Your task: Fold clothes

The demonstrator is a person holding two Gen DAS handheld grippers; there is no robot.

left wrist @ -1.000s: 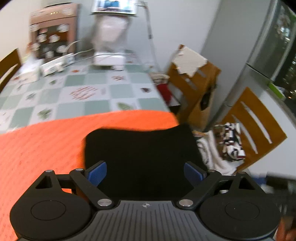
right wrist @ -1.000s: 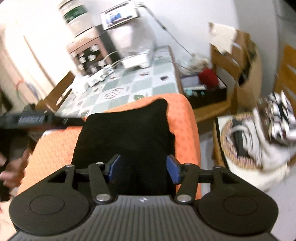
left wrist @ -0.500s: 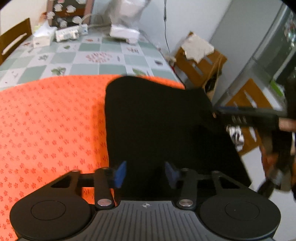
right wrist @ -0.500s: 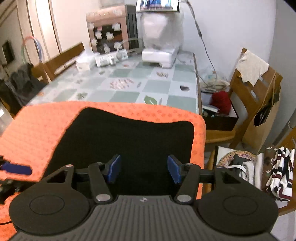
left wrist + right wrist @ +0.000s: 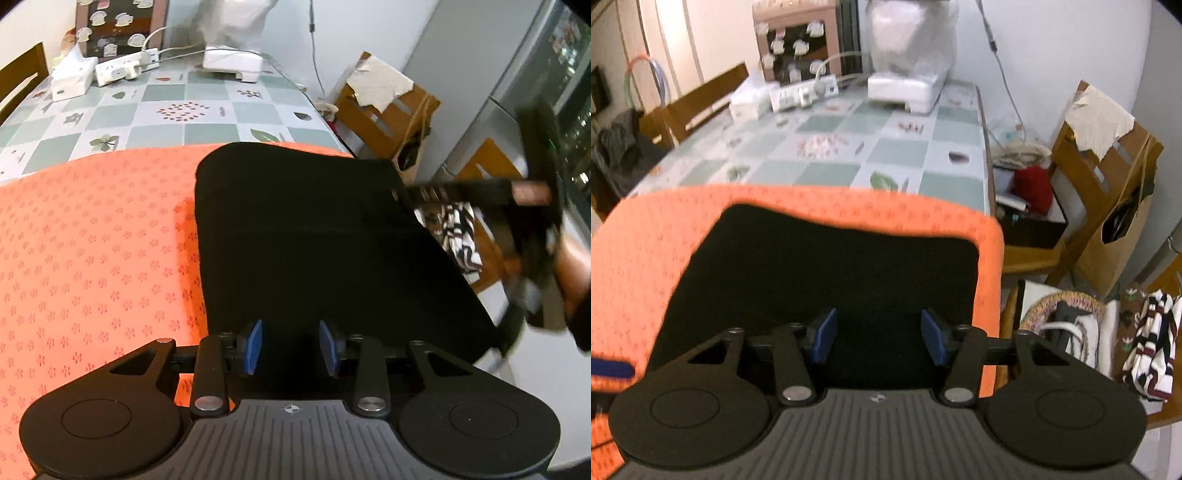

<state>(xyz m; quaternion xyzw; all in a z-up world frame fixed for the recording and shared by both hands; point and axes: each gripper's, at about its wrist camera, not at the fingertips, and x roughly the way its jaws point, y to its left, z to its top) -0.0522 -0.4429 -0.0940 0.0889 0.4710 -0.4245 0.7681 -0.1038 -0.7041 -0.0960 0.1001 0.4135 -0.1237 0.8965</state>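
Left wrist view, one black garment (image 5: 325,236) on one orange cloth (image 5: 92,251), left gripper (image 5: 291,347) pinching its near edge, right gripper (image 5: 879,336) closing over the garment, grip unclear.

a checked tablecloth (image 5: 886,155) covers the table by a white wall (image 5: 1052,44), wooden chairs (image 5: 1108,177) alongside.

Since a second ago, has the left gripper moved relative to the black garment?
Yes. The left gripper has come down and in toward the black garment, which now fills more of its view, while the checkered tablecloth sits farther up the frame.
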